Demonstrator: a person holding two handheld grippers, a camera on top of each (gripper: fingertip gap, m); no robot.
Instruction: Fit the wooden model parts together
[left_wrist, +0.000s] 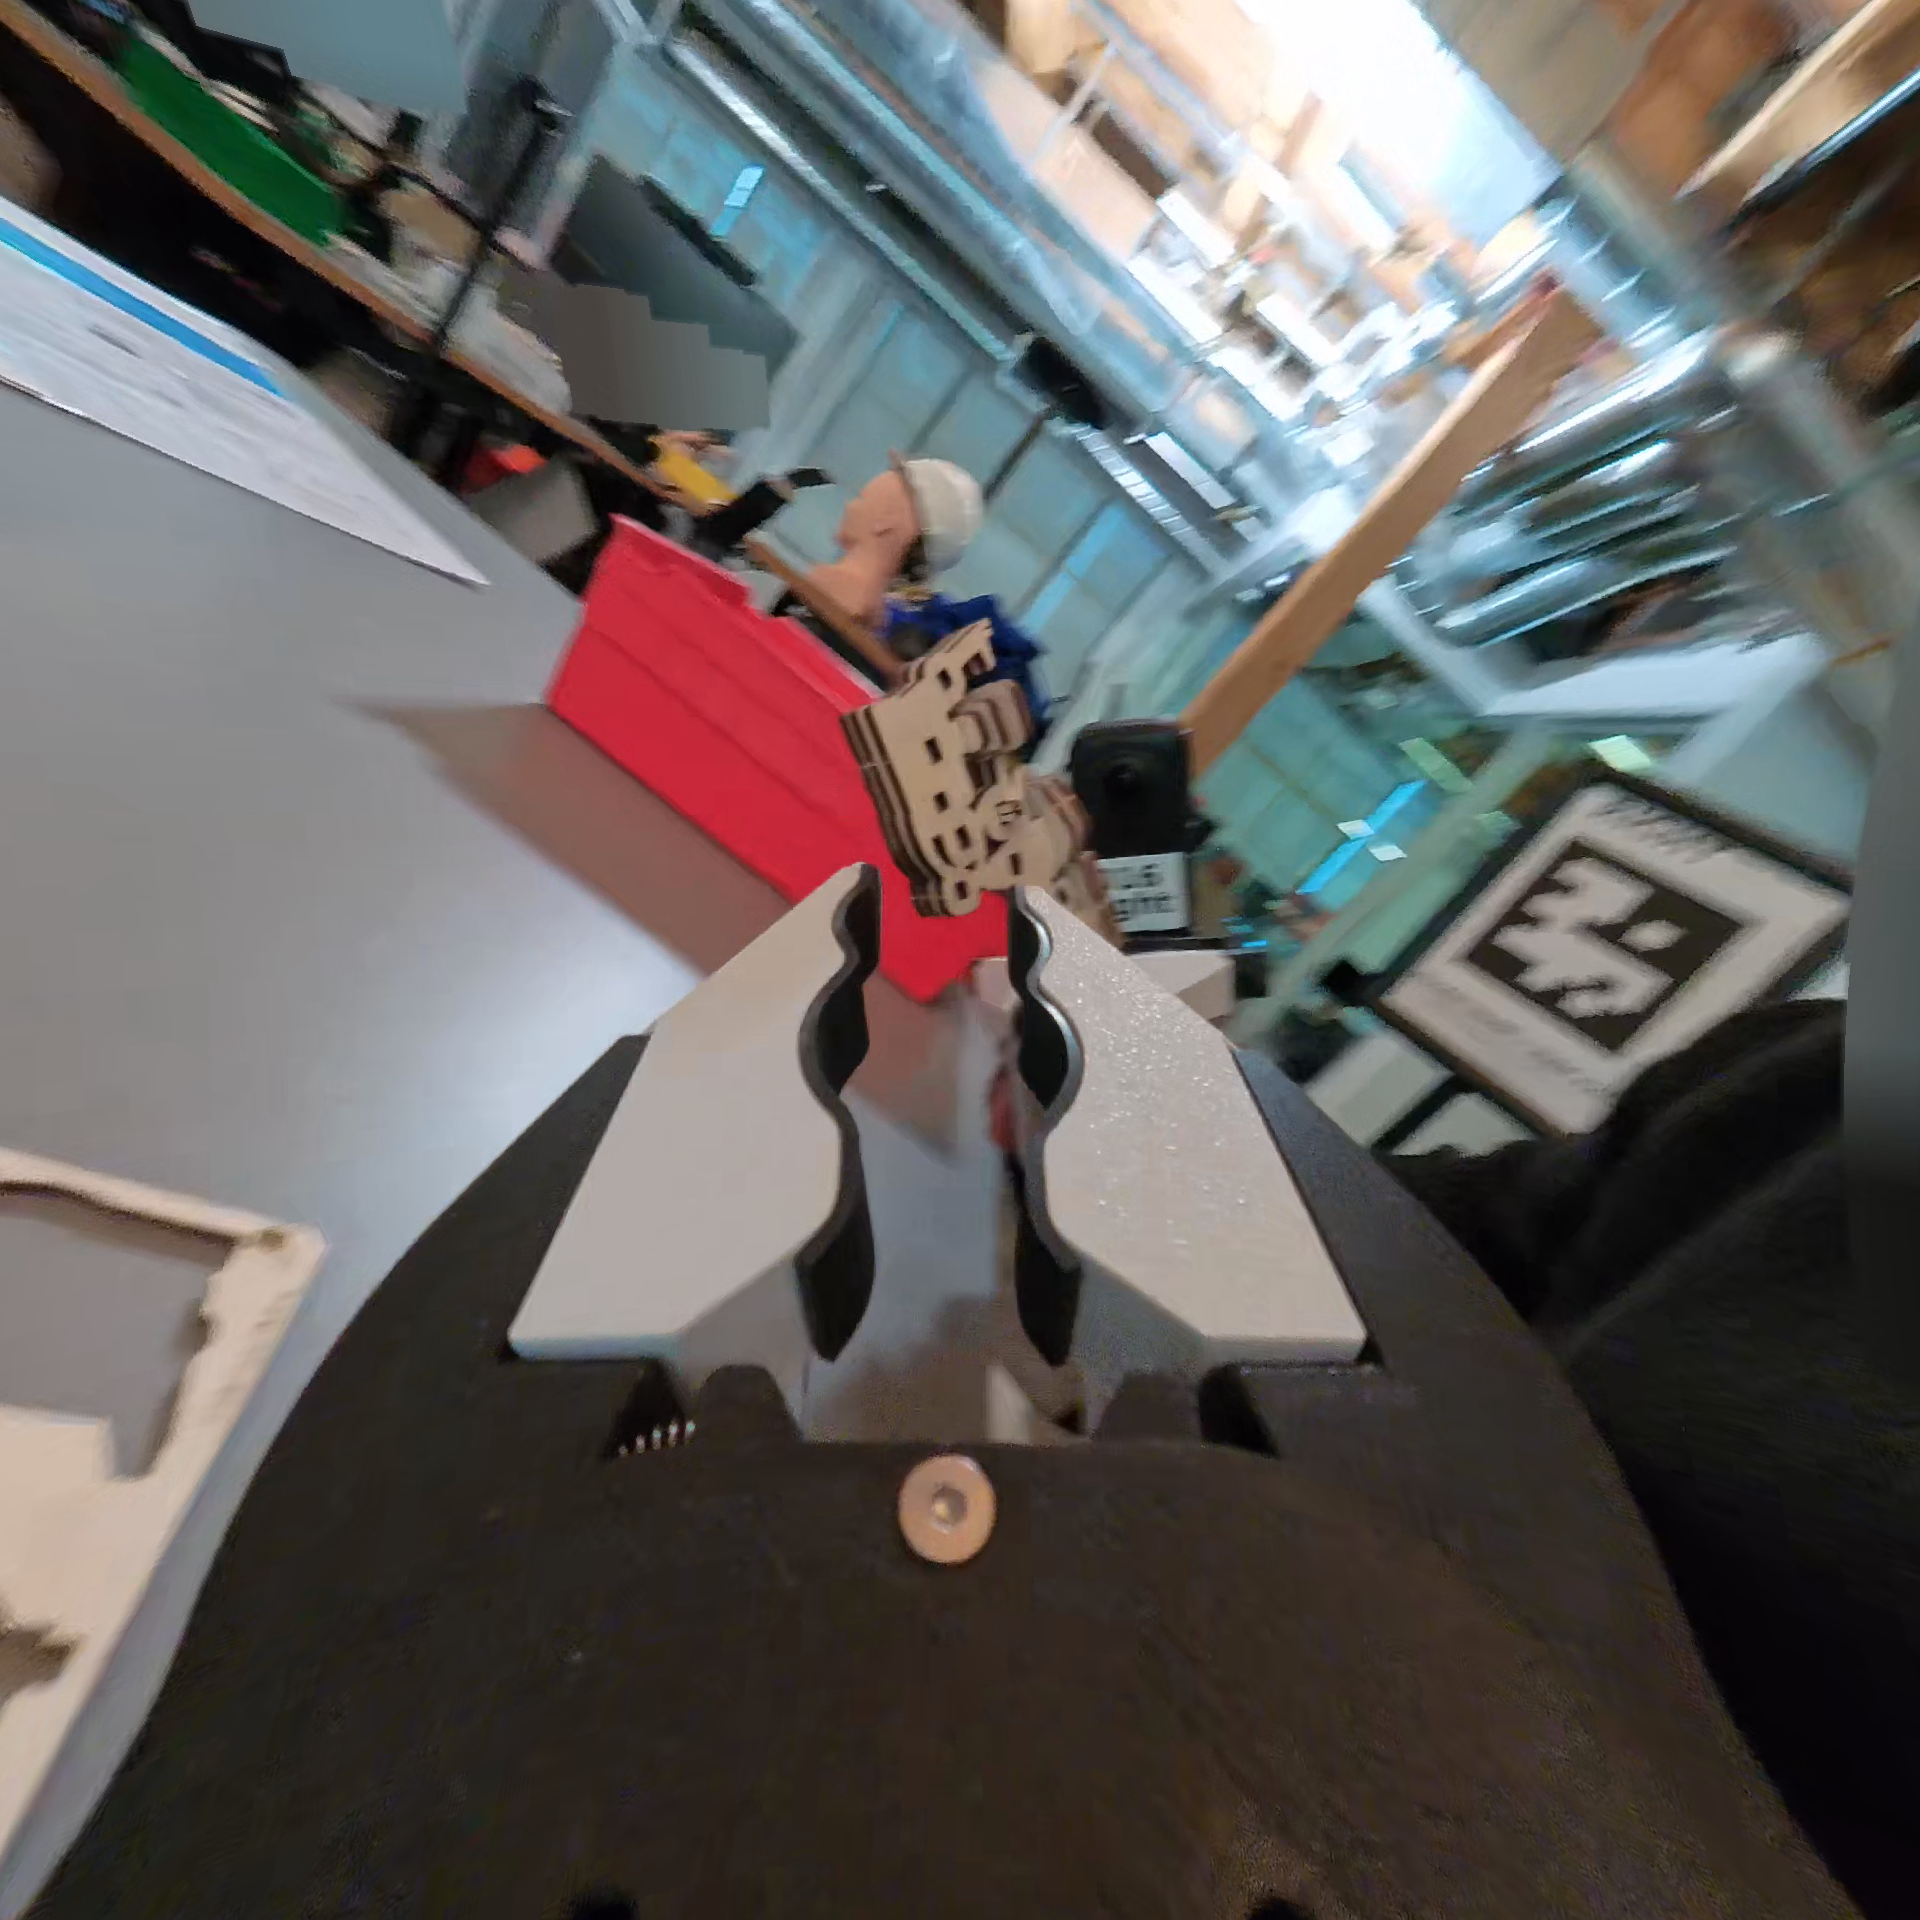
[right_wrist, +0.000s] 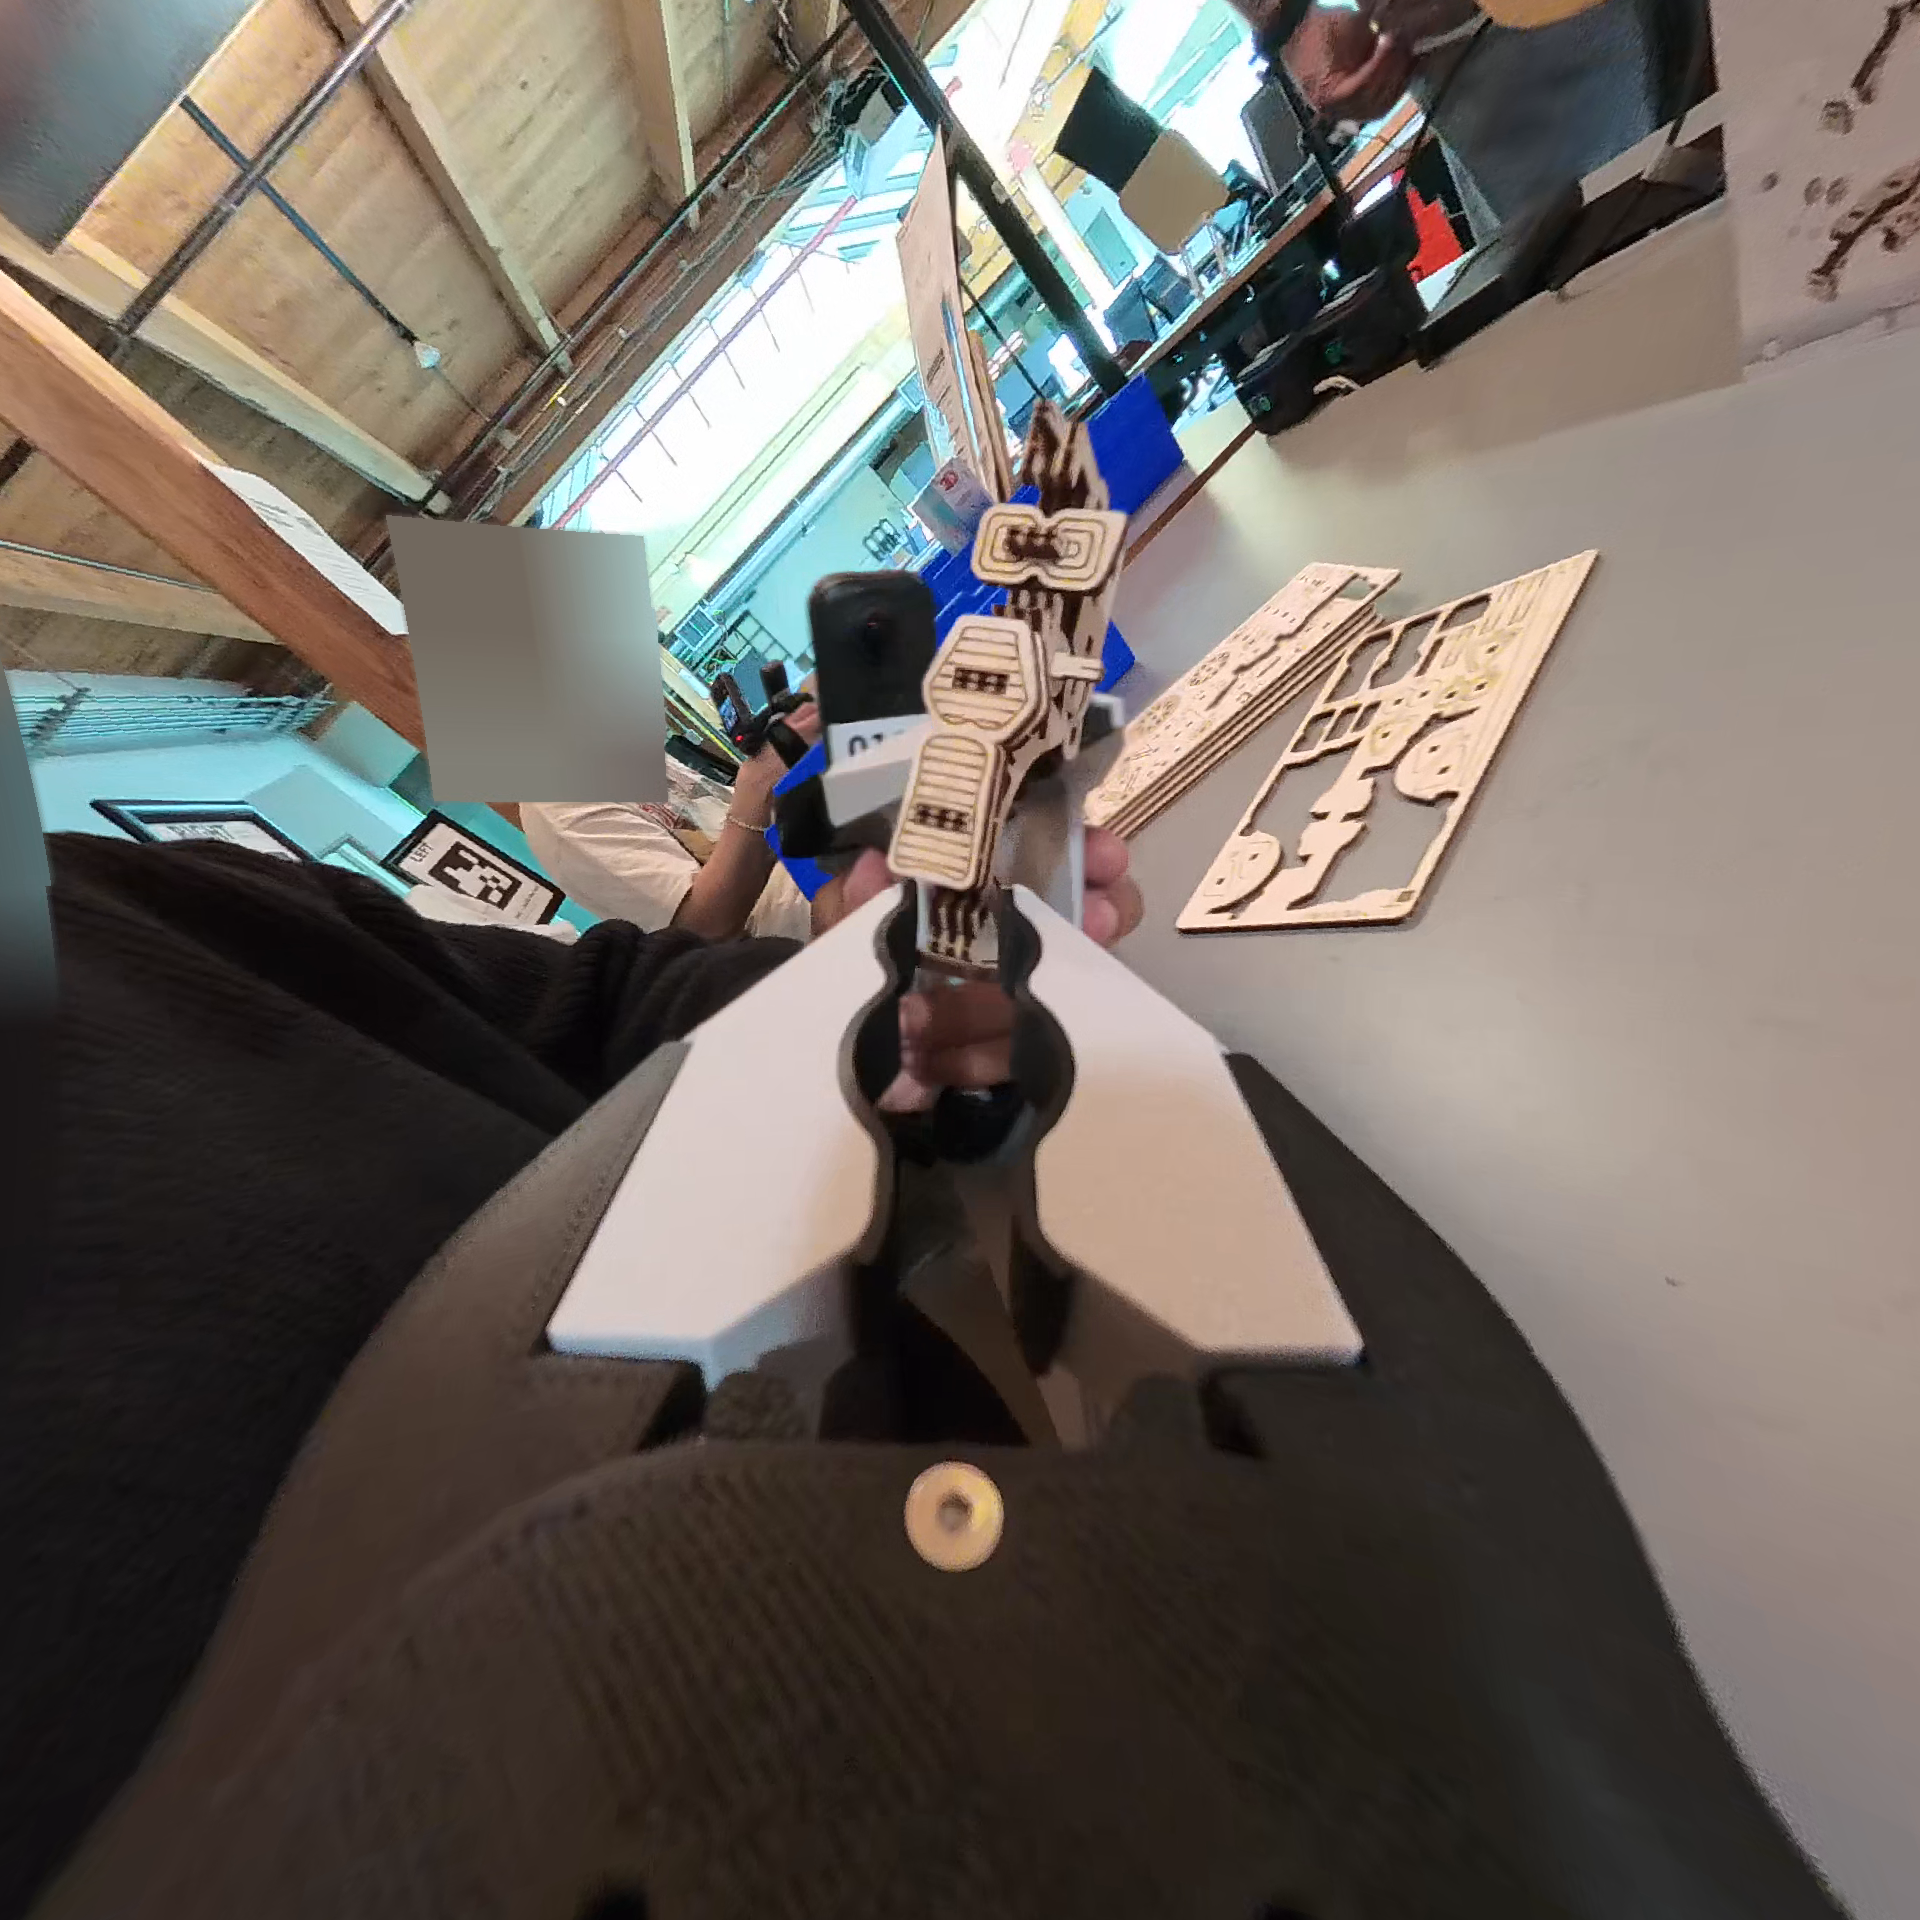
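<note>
A partly built wooden model (right_wrist: 971, 727) of laser-cut ribbed plates and dark-edged slotted strips stands upright in my right gripper (right_wrist: 961, 914), which is shut on its lower strip. My left gripper (left_wrist: 940, 899) is open with nothing between its pads. The model (left_wrist: 956, 790) hangs just beyond its fingertips, and I cannot tell if they touch it. In the right wrist view the left gripper's black camera (right_wrist: 873, 644) and a hand (right_wrist: 1107, 888) sit right behind the model.
A cut-out wooden parts sheet (right_wrist: 1382, 758) and a stack of sheets (right_wrist: 1226, 707) lie on the grey table (right_wrist: 1662, 1039). Another emptied sheet (left_wrist: 114, 1403) lies at lower left. A red bin (left_wrist: 707, 707), a paper sheet (left_wrist: 177, 395) and blue bins (right_wrist: 1138, 436) stand farther off. Only a small space, under 4 cm, lies between the two pairs of fingers.
</note>
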